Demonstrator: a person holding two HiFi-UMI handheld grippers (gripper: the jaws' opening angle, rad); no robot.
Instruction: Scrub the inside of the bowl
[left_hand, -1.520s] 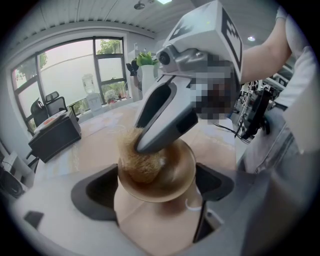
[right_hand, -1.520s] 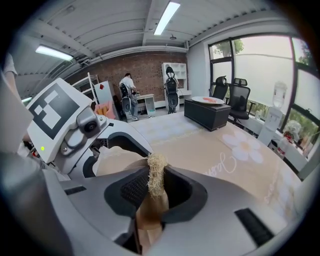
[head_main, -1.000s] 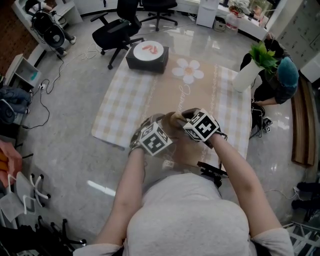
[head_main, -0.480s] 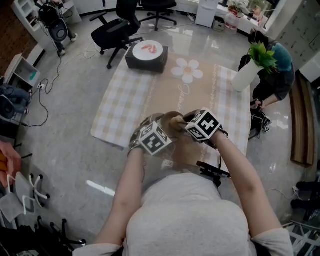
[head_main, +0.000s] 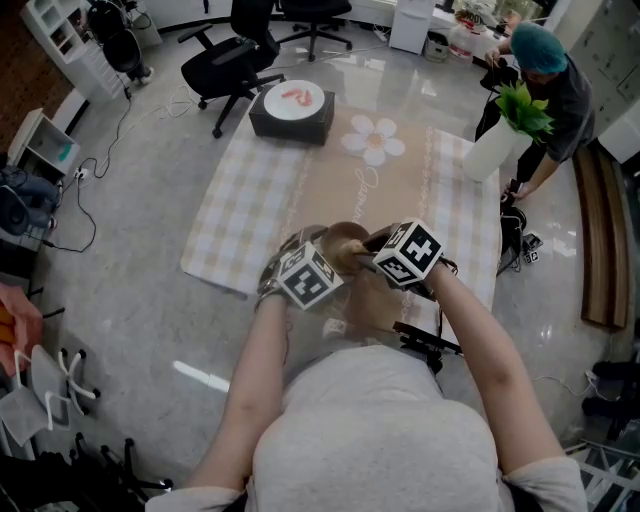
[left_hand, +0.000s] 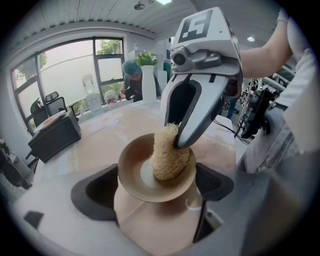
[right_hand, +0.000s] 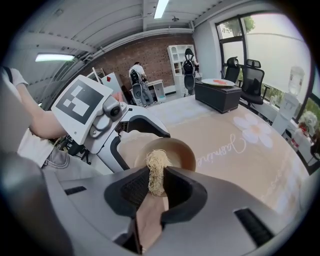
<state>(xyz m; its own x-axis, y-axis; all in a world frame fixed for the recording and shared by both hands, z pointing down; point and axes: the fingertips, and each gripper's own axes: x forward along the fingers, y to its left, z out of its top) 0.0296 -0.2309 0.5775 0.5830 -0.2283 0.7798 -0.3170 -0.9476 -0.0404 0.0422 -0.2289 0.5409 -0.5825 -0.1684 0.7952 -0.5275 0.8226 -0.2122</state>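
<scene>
A tan bowl (left_hand: 134, 172) is clamped by its rim between the pads of my left gripper (left_hand: 155, 187), tilted with its inside toward the camera. A pale fibrous loofah scrubber (left_hand: 169, 156) presses against the bowl's inner wall and floor. My right gripper (right_hand: 156, 182) is shut on that scrubber (right_hand: 155, 167), with the bowl (right_hand: 176, 151) just beyond its jaws. In the head view both marker cubes meet over the mat: the left gripper (head_main: 318, 258) beside the bowl (head_main: 343, 234), the right gripper (head_main: 366, 250) reaching in from the right.
A checked mat with a daisy print (head_main: 376, 141) covers the tabletop. A black box bearing a white plate (head_main: 294, 110) stands at its far end, a white vase with a green plant (head_main: 497, 146) at the far right. A person in a teal cap (head_main: 546, 68) is behind it; office chairs (head_main: 236, 58) beyond.
My right gripper and the scrubber shifted slightly inside the bowl; the left barely moved. The person in the teal cap has stood up and moved toward the back.
</scene>
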